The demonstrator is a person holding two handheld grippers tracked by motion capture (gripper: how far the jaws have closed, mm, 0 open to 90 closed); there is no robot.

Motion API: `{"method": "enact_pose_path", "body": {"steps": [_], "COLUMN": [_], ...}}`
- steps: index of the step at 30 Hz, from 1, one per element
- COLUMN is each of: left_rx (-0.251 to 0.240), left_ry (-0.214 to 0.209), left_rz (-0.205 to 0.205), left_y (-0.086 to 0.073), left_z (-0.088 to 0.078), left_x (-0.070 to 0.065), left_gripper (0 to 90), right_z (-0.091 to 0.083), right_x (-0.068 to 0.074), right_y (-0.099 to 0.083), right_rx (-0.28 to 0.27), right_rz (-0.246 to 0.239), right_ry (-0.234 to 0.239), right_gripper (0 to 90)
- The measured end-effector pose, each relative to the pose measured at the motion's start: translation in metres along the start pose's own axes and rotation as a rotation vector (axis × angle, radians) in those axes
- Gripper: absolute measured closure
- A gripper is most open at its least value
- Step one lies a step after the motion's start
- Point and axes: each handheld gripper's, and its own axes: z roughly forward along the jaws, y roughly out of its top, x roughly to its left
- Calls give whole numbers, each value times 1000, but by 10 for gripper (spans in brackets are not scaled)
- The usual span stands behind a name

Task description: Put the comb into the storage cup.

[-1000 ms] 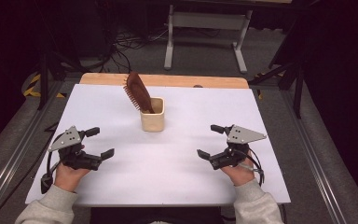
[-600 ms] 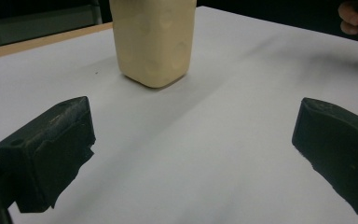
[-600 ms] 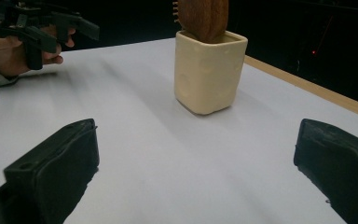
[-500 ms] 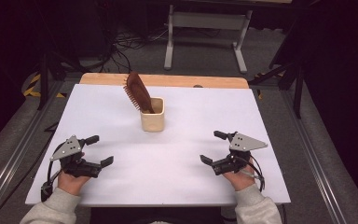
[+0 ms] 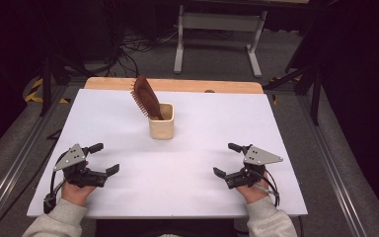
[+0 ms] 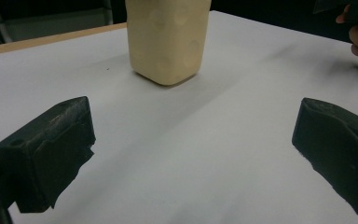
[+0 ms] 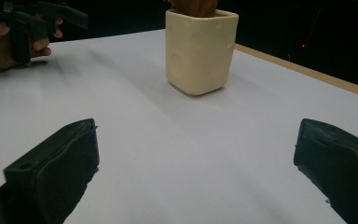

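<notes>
A: High view. Cream square ceramic cup [image 5: 161, 121] stands upright mid-desk, brown wooden hairbrush [image 5: 147, 97] in it, head leaning out over the cup's left rim. Left gripper [image 5: 102, 159] sits down-left of the cup, right gripper [image 5: 229, 159] down-right, both well apart from it. Jaws on both spread wide, holding nothing.

B: Obstructions?

A: None near the cup. White desk [image 5: 286, 128] surface is bare around it. Metal stand [image 5: 218, 20] on the floor beyond the cup, out of reach path.

B: Left gripper view?

A: Cup [image 6: 168, 39] straight ahead between the open jaws, far off. Other hand [image 6: 356, 32] at the cup's right.

B: Right gripper view?

A: Cup [image 7: 200, 49] ahead, slightly left of centre, brush handle [image 7: 192, 6] poking out the top. Left gripper [image 7: 70, 15] off to the cup's left.

B: Approach?

A: My call: one gripper steadies the cup wall, the other takes the brush at the neck just above the rim, lifts along its lean. Pull sideways and the cup likely tips.
</notes>
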Motion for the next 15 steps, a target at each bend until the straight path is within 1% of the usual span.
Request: {"method": "enact_pose_path", "body": {"steps": [2,4,6,8,9,11,12,13,15], "left_rx": [-10,-21,-21,-20,-22,-20,-17,-17,3], "left_ry": [6,0,0,4,0,-3,4,3,0], "left_rz": [-5,-17,-19,-13,-19,-17,-2,3,-1], "left_y": [0,1,1,1,1,1,2,2,3], "left_z": [0,0,-1,-1,-2,-2,-1,-2,-1], "left_x": [0,0,1,1,1,1,0,0,1], "left_gripper": [0,0,0,1,0,3,5,9,17], "right_z": [1,1,1,1,1,1,1,1,1], "right_x": [0,0,0,-1,-1,-1,-1,-1,-1], "right_y": [0,-1,-1,-1,-1,-2,-2,-2,-3], "right_rx": [5,9,8,10,10,12,15,17,19], "right_rz": [-1,-3,6,8,12,15,17,17,23], "right_ry": [7,3,4,6,8,8,13,13,17], "right_gripper": [7,7,8,11,12,15,19,20,21]}}
